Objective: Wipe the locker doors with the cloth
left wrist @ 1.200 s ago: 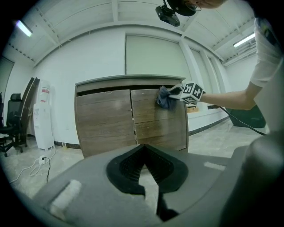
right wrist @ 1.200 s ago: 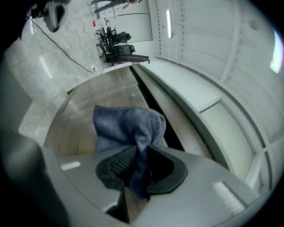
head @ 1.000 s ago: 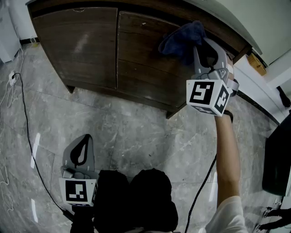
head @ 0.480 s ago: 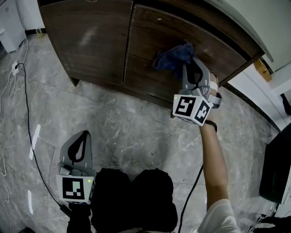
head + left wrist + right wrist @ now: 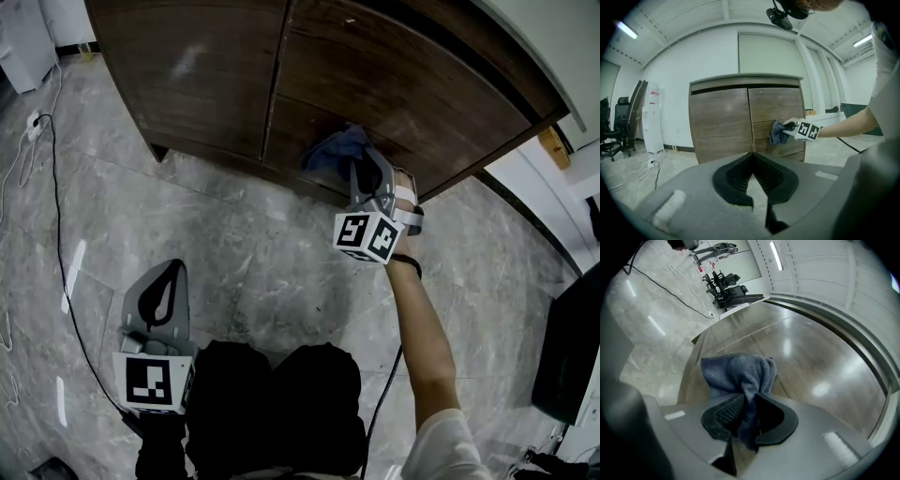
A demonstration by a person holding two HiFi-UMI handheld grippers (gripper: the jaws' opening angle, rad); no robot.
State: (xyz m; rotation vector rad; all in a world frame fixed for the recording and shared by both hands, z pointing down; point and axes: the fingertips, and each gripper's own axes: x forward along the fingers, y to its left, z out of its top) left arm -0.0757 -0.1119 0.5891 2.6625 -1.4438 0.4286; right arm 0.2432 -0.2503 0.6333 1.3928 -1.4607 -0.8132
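Pinches cloth (image 5: 330,152) in right gripper (image 5: 362,172), presses it to lower locker door (image 5: 412,84) for wiping; holds left gripper (image 5: 172,279) closed, empty, aside.

Locker doors (image 5: 206,75) in all views: head steeply above, left gripper view well back, right close.

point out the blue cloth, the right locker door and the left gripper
crumpled blue cloth (image 5: 330,155), head view, its bunched middle
right brown wooden locker door (image 5: 412,80), head view, bare panel
left grey gripper (image 5: 752,155), left gripper view, where its jaws' tips meet
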